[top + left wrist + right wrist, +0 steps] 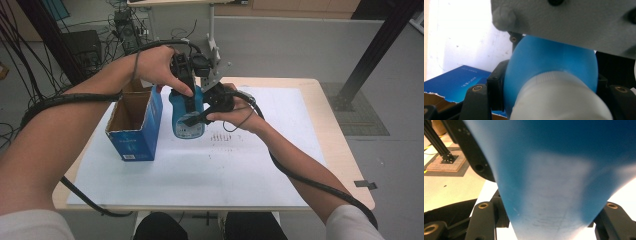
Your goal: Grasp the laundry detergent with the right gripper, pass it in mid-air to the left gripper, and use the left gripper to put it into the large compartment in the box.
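A blue bottle (186, 120) with a white cap (559, 100) hangs just above the white table sheet (250, 165), held by both grippers. My left gripper (190, 97) comes down from above and is shut on the bottle's top; in the left gripper view its jaws press the blue shoulder (549, 60) just past the cap. From the right, my right gripper (197, 119) is shut across the bottle's body. In the right gripper view the blue body (554, 182) sits tight between both jaws. The label end is hidden.
An open blue carton (134, 125) stands upright just left of the bottle, its torn flap (439, 97) showing in the left gripper view. The grey plate (574, 20) of the right gripper hangs close over the bottle. Cables trail off the table's left and right edges.
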